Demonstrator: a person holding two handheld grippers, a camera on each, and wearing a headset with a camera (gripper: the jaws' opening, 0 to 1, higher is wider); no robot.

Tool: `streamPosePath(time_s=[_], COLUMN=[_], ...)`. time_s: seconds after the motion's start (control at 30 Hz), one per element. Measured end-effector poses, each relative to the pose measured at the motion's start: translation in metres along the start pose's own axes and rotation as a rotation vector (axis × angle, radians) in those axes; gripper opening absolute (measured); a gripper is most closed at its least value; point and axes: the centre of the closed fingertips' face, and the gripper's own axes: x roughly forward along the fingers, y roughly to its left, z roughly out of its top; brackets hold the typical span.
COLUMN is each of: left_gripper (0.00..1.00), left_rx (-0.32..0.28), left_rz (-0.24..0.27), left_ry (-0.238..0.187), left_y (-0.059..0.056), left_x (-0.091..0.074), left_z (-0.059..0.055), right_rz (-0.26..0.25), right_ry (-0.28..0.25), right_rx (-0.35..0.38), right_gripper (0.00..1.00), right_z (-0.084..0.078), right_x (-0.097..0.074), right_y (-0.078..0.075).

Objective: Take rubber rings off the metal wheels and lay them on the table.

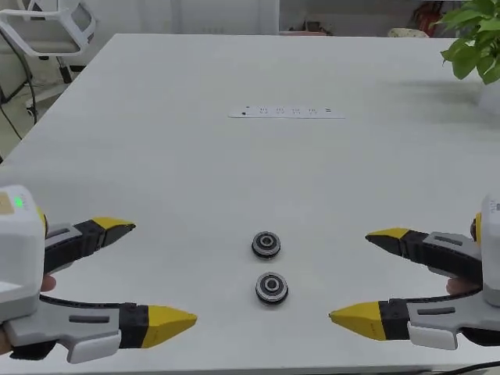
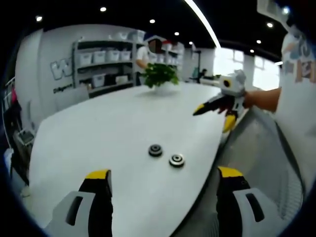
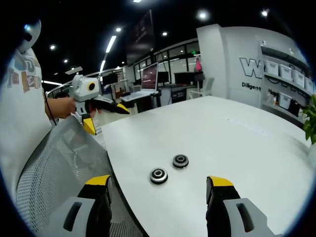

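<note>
Two wheels [image 1: 269, 266] lie on the bench [image 1: 234, 172] between the left tongs [image 1: 148, 273] and right tongs [image 1: 363, 277], both wide, holding nothing.

Your desk [image 1: 195, 156] looks smooth and matt, a pale grey laminate with only a faint sheen. The nearer wheel [image 1: 271, 287] and farther wheel [image 1: 266, 244] each show dull black rubber outside and bright, glossy metal at the hub. Your left hand-held gripper [image 1: 156, 273] and right hand-held gripper [image 1: 353, 275] look like matt grey plastic with black and yellow tips.
</note>
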Motion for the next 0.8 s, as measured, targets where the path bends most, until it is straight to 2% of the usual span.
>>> streamPosePath(time_s=[0.13,0.23,0.3,0.57,0.7,0.8], left_gripper=[0.88,0.82,0.78,0.80,0.79,0.79], left_rx=[-0.004,0.044,0.053,0.057,0.072,0.059], left_rz=[0.003,0.010,0.005,-0.027,-0.020,-0.019], left_ry=[-0.013,-0.016,-0.010,-0.004,0.007,-0.002], left_y=[0.0011,0.0024,0.0014,-0.0046,-0.0025,-0.0011], left_x=[0.0000,-0.0009,-0.0008,-0.0001,-0.0005,-0.0014], left_z=[0.0017,0.0026,0.0017,-0.0013,-0.0036,-0.0029], right_rz=[-0.002,-0.005,-0.005,-0.005,-0.006,-0.008], right_ry=[0.000,-0.005,-0.009,-0.012,-0.009,-0.010], right_rx=[0.003,0.006,0.008,0.009,0.006,0.006], right_gripper=[0.78,0.77,0.77,0.77,0.77,0.78], right_z=[-0.0001,0.0011,0.0018,0.0026,0.0023,0.0023], right_x=[-0.0002,-0.0008,-0.0011,-0.0009,-0.0010,-0.0008], right_y=[-0.0003,-0.0014,-0.0017,-0.0010,-0.0012,-0.0014])
